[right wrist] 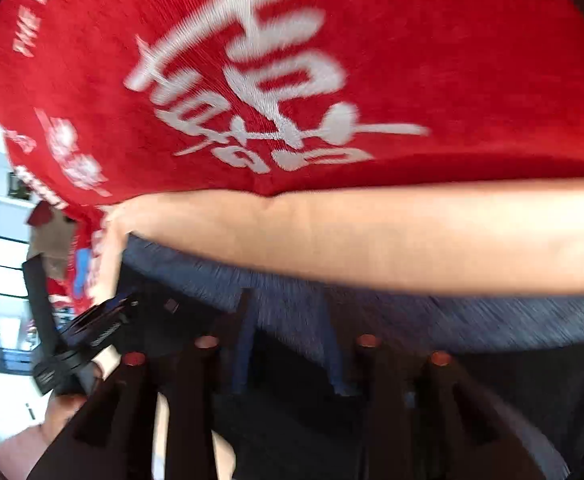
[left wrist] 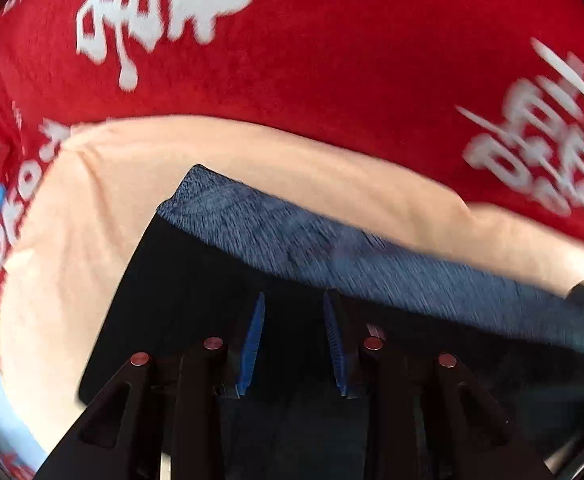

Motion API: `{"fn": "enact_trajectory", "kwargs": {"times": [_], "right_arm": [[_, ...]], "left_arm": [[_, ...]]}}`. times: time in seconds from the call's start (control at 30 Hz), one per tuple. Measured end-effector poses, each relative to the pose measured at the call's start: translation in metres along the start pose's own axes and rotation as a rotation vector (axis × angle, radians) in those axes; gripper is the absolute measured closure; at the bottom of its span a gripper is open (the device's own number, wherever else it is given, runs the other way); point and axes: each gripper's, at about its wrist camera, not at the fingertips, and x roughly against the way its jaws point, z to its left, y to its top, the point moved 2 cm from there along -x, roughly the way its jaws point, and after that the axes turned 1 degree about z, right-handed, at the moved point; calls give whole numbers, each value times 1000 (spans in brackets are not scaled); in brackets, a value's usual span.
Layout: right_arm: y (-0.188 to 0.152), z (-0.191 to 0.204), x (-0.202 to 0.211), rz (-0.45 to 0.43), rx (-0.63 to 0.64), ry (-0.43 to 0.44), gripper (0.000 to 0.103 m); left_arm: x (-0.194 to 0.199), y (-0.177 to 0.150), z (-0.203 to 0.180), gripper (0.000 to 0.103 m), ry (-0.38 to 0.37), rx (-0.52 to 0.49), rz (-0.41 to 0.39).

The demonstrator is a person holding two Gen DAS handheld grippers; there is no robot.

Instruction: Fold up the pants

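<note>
The pants (left wrist: 195, 280) are black cloth with a heathered blue-grey waistband (left wrist: 292, 224), and they hang close in front of a person's torso. My left gripper (left wrist: 294, 296) points down into the black cloth just below the waistband. Dark fabric fills the narrow space between its blue pads (left wrist: 251, 340), so it is shut on the pants. In the right wrist view the waistband (right wrist: 492, 320) runs across behind my right gripper (right wrist: 289, 296). Its fingers stand apart over the blurred cloth and grip nothing that I can make out.
A bare forearm (left wrist: 251, 152) crosses just above the waistband and also shows in the right wrist view (right wrist: 372, 236). Behind it is a red shirt (left wrist: 332, 60) with white lettering. A hand with a black device (right wrist: 87, 340) is at the left, before a window (right wrist: 9, 268).
</note>
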Motion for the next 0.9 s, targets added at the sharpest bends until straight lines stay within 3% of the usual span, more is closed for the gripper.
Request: {"fn": "enact_trajectory", "kwargs": {"times": [0.1, 0.23, 0.33, 0.4, 0.5, 0.67, 0.83, 0.9], "right_arm": [[-39, -4, 38, -11, 8, 23, 46], [-108, -33, 98, -50, -83, -8, 46], [-164, -56, 141, -117, -197, -83, 46], [-202, -76, 160, -132, -243, -162, 40], [-251, -86, 166, -113, -269, -343, 39], [-312, -84, 150, -134, -273, -468, 39], [-336, -66, 122, -149, -198, -582, 39], [-336, -60, 108, -144, -127, -665, 39]], "left_arm": [[22, -29, -26, 70, -31, -85, 25], [44, -72, -75, 70, -116, -190, 73], [56, -103, -122, 70, -205, -261, 109], [64, -120, -150, 70, -260, -300, 127], [69, -144, -191, 70, -327, -357, 131], [69, -168, -224, 70, -335, -422, 121], [70, -187, -237, 70, -309, -477, 124], [70, -191, -235, 70, -295, -491, 118]]}}
